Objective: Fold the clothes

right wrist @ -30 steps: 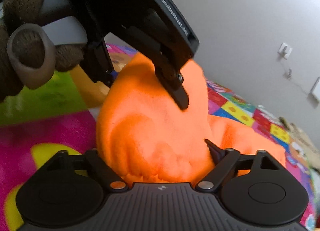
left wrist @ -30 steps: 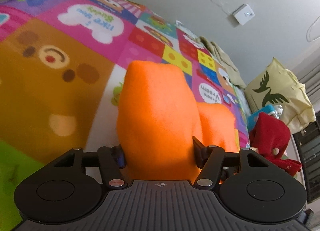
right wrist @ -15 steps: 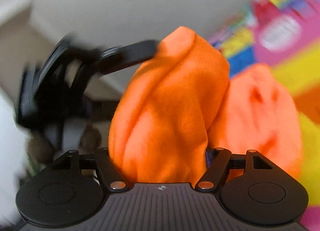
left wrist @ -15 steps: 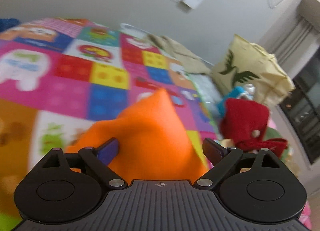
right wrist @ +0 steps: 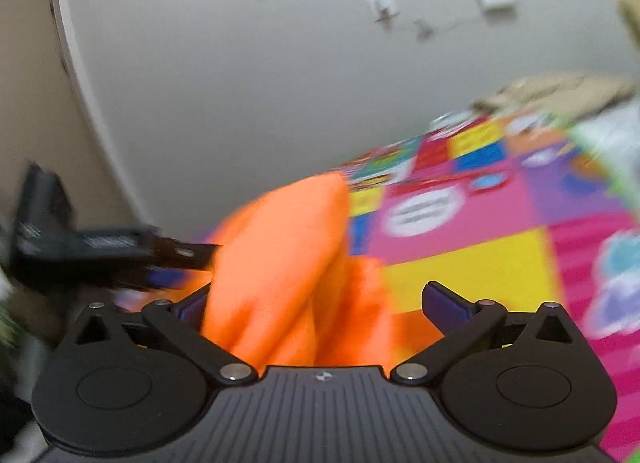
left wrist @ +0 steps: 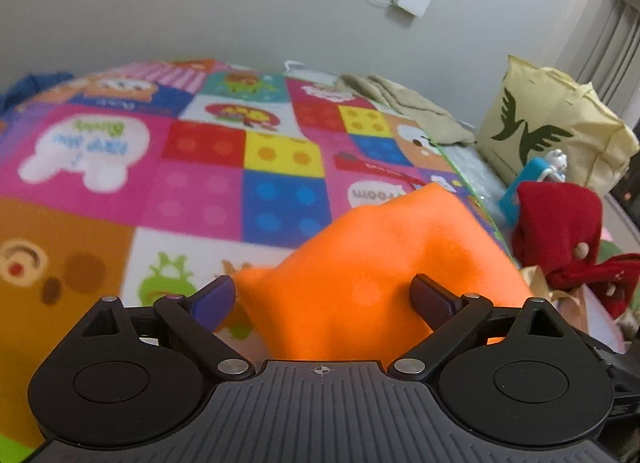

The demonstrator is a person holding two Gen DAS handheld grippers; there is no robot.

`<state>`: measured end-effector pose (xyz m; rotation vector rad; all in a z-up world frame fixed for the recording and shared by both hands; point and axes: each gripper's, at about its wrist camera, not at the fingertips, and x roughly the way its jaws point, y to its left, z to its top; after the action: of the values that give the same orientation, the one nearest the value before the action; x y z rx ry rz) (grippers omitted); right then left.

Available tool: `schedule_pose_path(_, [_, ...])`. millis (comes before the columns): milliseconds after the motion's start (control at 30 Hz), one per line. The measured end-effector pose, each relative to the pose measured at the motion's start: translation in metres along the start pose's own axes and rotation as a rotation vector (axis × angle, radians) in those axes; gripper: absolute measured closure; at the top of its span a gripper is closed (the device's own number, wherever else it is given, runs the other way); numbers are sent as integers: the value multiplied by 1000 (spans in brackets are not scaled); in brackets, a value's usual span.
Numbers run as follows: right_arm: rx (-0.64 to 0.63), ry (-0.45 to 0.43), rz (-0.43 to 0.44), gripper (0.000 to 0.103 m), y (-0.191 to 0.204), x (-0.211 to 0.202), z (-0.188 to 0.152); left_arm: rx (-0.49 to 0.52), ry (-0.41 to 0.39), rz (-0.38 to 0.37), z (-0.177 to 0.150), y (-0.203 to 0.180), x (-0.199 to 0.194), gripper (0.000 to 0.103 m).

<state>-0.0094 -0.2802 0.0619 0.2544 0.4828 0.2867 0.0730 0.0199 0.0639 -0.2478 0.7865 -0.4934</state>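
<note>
Fingers (left wrist: 430, 297) of both grippers are spreading wide, having just been opening; one orange cloth (left wrist: 380, 275) is lying between each pair, unclamped, on one colourful mat (left wrist: 280, 183). One red garment (left wrist: 560, 223) is sitting nearby.

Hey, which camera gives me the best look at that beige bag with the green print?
The left wrist view. There the beige bag sits sharp at the right against the wall, its green print fully readable, behind a red garment. The right wrist view is motion-blurred and catches only a pale sliver at its top right edge, probably the bag.
</note>
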Motion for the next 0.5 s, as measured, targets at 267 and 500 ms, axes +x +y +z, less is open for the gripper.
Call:
schedule_pose_path(267, [-148,103,-90,0,-1,46,-16,-13,-36,-86,-15,2,-4,6])
schedule_pose_path(500, [-63,-101,37,0,-3,4,31,-19,-66,-25,-28,16,-5,3])
